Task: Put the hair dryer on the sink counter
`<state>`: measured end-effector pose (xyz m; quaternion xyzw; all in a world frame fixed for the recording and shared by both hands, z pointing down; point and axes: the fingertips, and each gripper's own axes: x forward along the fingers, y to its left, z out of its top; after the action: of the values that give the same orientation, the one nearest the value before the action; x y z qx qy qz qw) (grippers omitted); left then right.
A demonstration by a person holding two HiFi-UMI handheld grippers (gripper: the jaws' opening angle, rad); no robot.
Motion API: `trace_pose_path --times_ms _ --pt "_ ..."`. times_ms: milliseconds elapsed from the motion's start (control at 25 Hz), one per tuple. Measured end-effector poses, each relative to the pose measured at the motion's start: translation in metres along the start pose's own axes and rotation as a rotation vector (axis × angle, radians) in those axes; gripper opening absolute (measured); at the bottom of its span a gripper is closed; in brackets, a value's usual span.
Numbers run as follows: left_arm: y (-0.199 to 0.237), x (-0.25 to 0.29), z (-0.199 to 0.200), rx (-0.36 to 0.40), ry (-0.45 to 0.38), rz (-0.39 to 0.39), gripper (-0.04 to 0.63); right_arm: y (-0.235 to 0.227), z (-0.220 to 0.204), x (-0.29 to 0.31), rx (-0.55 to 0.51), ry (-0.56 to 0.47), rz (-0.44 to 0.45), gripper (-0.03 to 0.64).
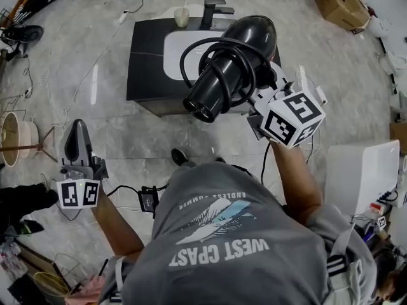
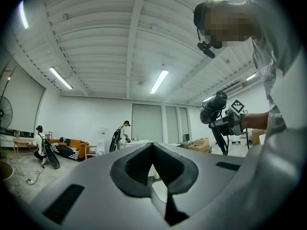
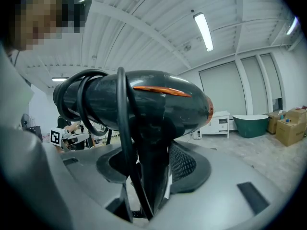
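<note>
Grey right gripper (image 3: pixel 149 152), jaws pinching the handle of the black hair dryer (image 3: pixel 158 104). Dryer is upright in the grip and held in the air, not on the bench; orange stripe (image 3: pixel 160 90) along the barrel. Black cord (image 1: pixel 191 56) looped round the barrel. Marker cube (image 1: pixel 292 116) on this gripper shows black-and-white square codes.

Left gripper (image 1: pixel 77 142): jaws pressed together, nothing between them, low at the left over the grey marbled floor (image 1: pixel 95 75). Its marker cube (image 1: pixel 78 194) also has square codes.

Shirt (image 1: pixel 216 246) print, upside down in the head view, reads "WEST COAST"; smaller line above it looks like "ENDLESS SUMMER".

Dark bench (image 1: pixel 145 62) sits farther out, in the middle. It holds a white basin (image 1: pixel 181 46), a black faucet (image 1: pixel 213 11) at the far edge and a cup (image 1: pixel 182 16) just left of the faucet. In the head view the dryer overlaps the bench's right side. Cardboard boxes (image 1: pixel 340 5) far right.
</note>
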<state>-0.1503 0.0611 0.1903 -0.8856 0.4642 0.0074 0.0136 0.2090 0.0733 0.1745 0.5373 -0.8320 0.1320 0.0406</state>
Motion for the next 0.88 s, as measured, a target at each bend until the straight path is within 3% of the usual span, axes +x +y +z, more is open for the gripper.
trace_pose_path --times_ms 280,680,880 --pt "0.051 0.020 -0.006 -0.016 -0.012 -0.041 0.015 0.013 0.012 0.040 -0.001 -0.006 -0.048 0.215" --pt "0.057 0.014 -0.009 -0.032 -0.028 -0.056 0.015 0.017 0.015 0.048 0.022 -0.008 -0.051 0.215" --pt "0.069 0.028 -0.016 -0.044 -0.001 -0.056 0.015 0.009 0.018 0.082 0.026 0.009 -0.041 0.215"
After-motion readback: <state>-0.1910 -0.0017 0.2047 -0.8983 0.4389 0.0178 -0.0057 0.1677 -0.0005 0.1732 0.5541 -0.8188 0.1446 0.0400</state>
